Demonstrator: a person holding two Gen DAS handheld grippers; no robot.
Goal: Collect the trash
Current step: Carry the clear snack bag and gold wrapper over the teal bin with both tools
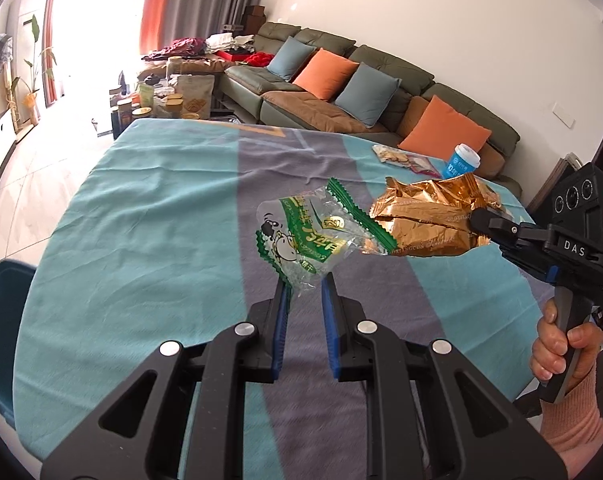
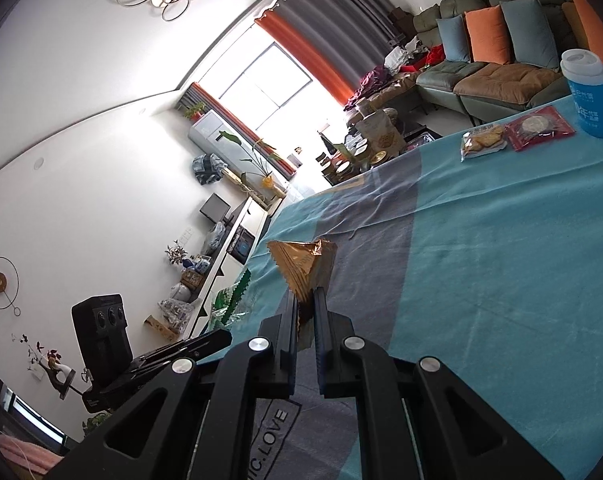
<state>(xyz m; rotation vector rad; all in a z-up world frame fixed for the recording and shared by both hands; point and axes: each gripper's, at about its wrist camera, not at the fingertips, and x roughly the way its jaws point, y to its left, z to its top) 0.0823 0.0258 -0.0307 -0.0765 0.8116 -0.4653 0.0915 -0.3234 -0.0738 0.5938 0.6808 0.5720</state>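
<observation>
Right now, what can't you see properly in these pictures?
- Trash bin: in neither view.
- Gold wrapper, right view: its lower part is hidden between the right gripper fingers.
- Green wrapper, right view: mostly behind the left gripper.
- Blue cup: print too small to read.

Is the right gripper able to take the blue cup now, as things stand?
Probably not yet. The right gripper is shut on the gold wrapper, so its jaws are occupied. The blue cup stands uncovered at the far table edge, beside the snack packets; nothing blocks the path.
</observation>
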